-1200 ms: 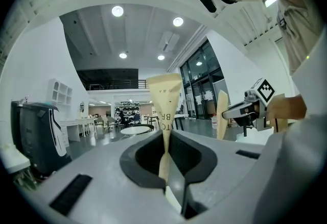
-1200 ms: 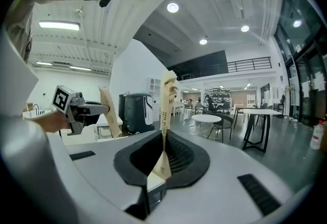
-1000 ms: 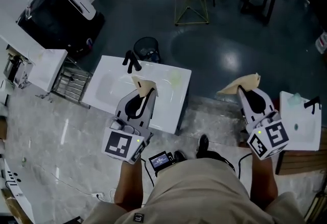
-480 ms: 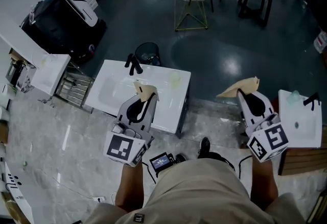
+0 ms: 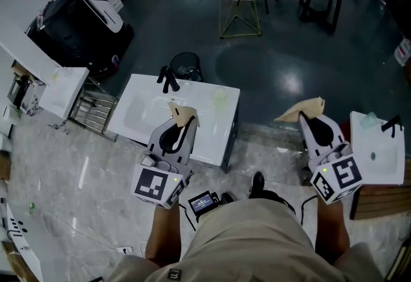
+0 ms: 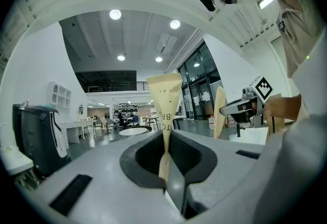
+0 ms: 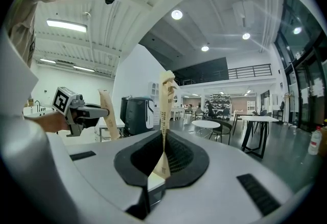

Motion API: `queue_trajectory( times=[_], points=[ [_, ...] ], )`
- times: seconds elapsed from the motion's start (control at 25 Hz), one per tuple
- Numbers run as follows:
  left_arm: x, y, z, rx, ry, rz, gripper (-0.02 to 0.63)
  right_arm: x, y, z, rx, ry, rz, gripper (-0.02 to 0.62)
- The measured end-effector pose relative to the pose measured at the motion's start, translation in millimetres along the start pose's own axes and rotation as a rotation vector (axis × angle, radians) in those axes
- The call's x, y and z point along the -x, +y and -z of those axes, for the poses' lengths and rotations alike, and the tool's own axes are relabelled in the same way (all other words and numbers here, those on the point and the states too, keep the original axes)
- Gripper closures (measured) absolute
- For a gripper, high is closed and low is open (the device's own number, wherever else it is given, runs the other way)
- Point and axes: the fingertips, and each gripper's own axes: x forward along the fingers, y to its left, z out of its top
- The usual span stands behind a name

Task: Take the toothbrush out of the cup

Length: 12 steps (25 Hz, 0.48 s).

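The toothbrush and cup: too small to pick out. One pale greenish item (image 5: pixel 220 99) stands on the white washbasin (image 5: pixel 138 121) ahead of you, right of its black tap (image 5: pixel 166 79). Your left gripper (image 5: pixel 182 119): jaws pinched on a tan paper strip (image 5: pixel 182 107). Your right gripper (image 5: pixel 308 117): jaws have just been closing, and pinch a second tan paper strip (image 5: pixel 300 109).

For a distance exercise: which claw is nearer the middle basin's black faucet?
Left. The left claw, shut on a tan strip, is over the basin near the black faucet. The right claw, jaws just closed further on a second strip, is far to the faucet's right.
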Motion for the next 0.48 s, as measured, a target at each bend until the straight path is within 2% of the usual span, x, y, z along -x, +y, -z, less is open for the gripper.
queue_trajectory(
  times=[0.48],
  points=[
    [-0.3,0.3,0.3,-0.001,0.005,-0.004,0.574,-1.5,0.0,3.1,-0.002,0.015,-0.006,0.586]
  ],
)
